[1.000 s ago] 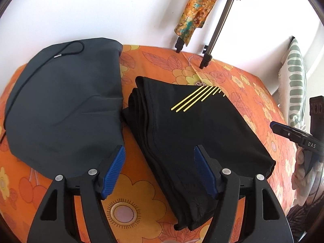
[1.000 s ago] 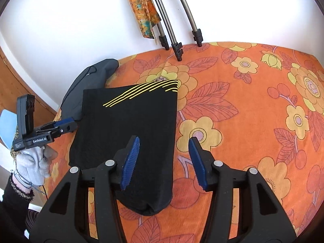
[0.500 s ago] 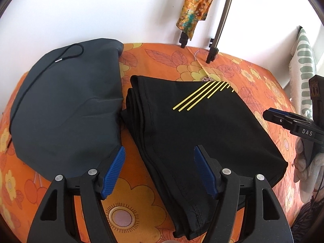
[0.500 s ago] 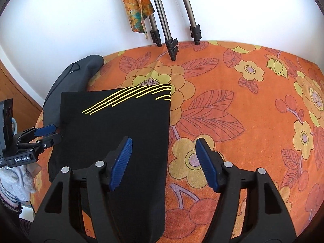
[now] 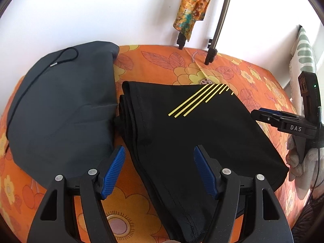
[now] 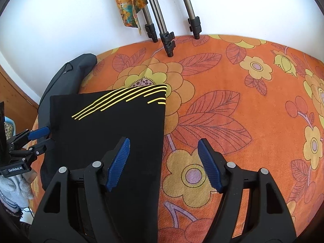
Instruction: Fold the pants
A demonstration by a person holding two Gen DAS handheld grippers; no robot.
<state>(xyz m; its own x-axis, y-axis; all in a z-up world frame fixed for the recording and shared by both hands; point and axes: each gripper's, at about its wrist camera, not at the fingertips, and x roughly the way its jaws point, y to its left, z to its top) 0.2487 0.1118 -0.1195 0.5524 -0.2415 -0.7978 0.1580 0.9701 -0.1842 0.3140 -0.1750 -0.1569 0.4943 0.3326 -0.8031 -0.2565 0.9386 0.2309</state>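
Tongs first: left gripper point(image 5: 160, 170) jaws stand wide, ribbed blue pads empty, straddling the stacked left edge of the folded black pants with thin yellow stripes point(image 5: 202, 133). Right gripper point(image 6: 164, 164) jaws have just been opening; nothing is gripped, one pad over the black cloth, the other over bare cover, so the pants' straight right edge runs between them. Pants lie flat between the two tongs, on the orange flower-print bedcover point(image 6: 253, 111). Judgement: soft, light, limp knit, several layers thick; likely to sag and slide open if lifted by one layer. Best hold looks like the thick rolled fold edge, pinching all layers together. Just beyond the left tong's outer side sits a dark grey fabric bundle with a black drawstring point(image 5: 60, 109), smooth and matte.
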